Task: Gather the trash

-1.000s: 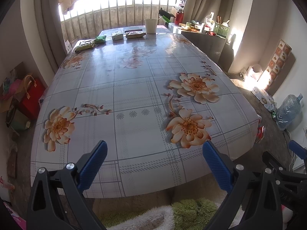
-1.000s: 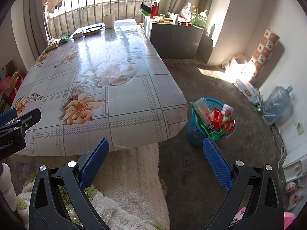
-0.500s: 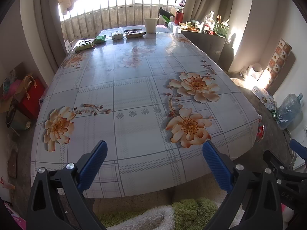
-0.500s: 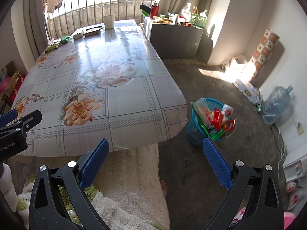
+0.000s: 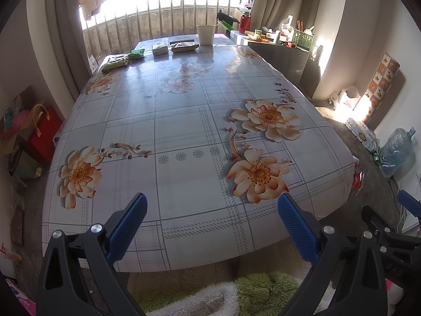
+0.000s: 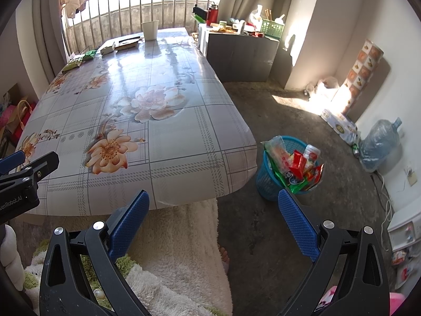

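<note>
Blue-padded, the left gripper [image 5: 210, 226] and right gripper [image 6: 213, 223] remain stationary with jaws wide and empty, so nothing has changed: green snack packets [image 5: 123, 59] await collection at the far table edge, well apart from the full blue plastic basket [image 6: 286, 171].

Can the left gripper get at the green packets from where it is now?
Probably not: the left gripper hangs open at the near edge, the green packets lie at the table's far end. Nothing blocks the way.
</note>
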